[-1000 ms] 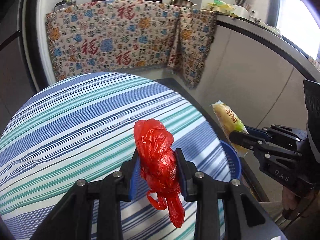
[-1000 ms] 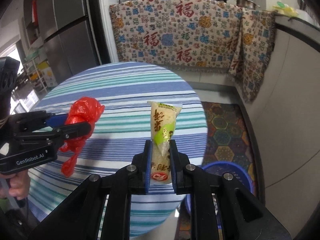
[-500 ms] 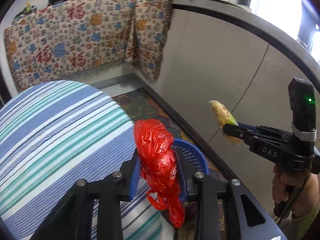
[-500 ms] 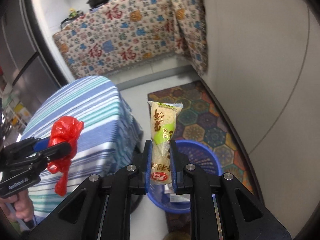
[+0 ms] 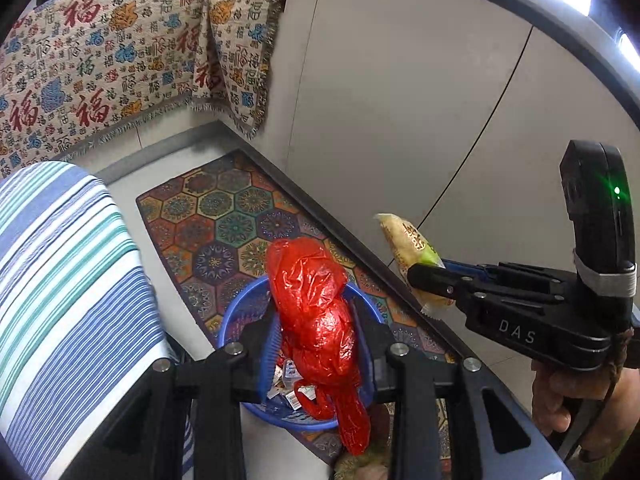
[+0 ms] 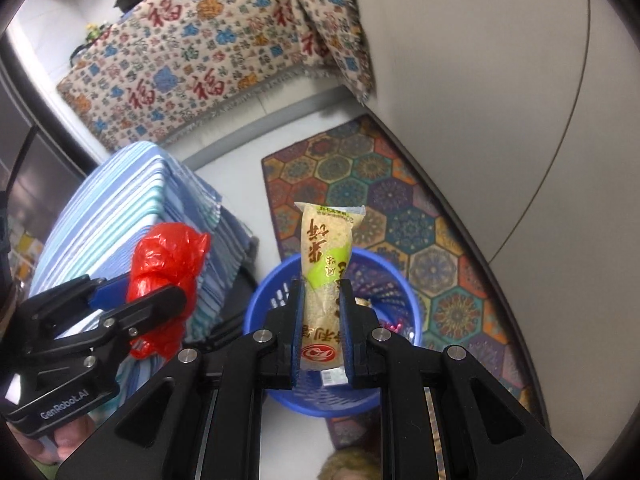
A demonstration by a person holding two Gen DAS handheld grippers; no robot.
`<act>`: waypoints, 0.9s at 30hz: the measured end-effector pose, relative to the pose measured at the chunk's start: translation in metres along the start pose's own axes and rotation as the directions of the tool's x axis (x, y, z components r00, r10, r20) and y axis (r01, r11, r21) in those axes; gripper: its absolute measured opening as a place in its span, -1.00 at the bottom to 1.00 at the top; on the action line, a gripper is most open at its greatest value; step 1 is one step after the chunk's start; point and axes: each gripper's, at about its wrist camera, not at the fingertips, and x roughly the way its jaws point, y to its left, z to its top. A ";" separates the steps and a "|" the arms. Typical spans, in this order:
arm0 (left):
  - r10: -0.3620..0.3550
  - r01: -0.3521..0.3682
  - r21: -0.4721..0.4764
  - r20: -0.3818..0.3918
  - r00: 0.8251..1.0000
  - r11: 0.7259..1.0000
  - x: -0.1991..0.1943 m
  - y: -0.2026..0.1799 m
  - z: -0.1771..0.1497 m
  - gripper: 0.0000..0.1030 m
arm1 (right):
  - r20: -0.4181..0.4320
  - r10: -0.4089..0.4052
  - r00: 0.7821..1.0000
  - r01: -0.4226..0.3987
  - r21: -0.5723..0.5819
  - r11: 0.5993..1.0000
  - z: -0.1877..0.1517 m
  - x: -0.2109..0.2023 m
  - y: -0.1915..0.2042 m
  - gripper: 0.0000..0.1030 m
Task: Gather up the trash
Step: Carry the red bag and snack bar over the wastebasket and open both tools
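The left claw [image 5: 316, 344] grips a red bag [image 5: 316, 316] and the right claw [image 6: 322, 320] a snack packet [image 6: 326, 264], both above the blue basket [image 6: 392, 272] between striped surface [image 6: 120, 208] and wall.

Red crumpled plastic bag [image 5: 316, 312], blue slotted basket [image 6: 276, 280], yellow-beige snack packet [image 6: 326, 264] with green band, blue-teal-white striped tablecloth [image 5: 60, 280], multicolour hexagon-patterned floor mat [image 5: 224, 216], black hand-held grippers with blue pads.

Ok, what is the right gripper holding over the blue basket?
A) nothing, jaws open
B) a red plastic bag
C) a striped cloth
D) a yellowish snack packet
D: the right gripper is clamped on the yellowish snack packet above the blue basket; the left gripper holds the red plastic bag.
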 end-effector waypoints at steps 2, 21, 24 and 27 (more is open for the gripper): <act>-0.002 0.002 -0.002 -0.011 1.000 1.000 0.008 0.003 0.000 -0.34 | -0.008 0.004 1.000 -0.004 0.021 1.000 0.002 0.006 -0.005 -0.69; -0.029 0.029 -0.002 -0.072 0.997 1.000 0.040 0.016 0.009 -0.08 | -0.040 0.000 0.999 0.004 0.105 0.994 0.006 0.034 -0.014 -0.41; -0.028 0.028 0.001 -0.065 0.997 1.000 0.041 0.018 0.011 -0.02 | -0.028 -0.005 1.000 0.008 0.109 0.994 0.006 0.032 -0.015 -0.15; -0.023 0.023 -0.004 -0.062 0.998 1.000 0.041 0.020 0.014 -0.01 | -0.019 -0.015 1.000 0.017 0.113 0.993 0.007 0.029 -0.015 -0.15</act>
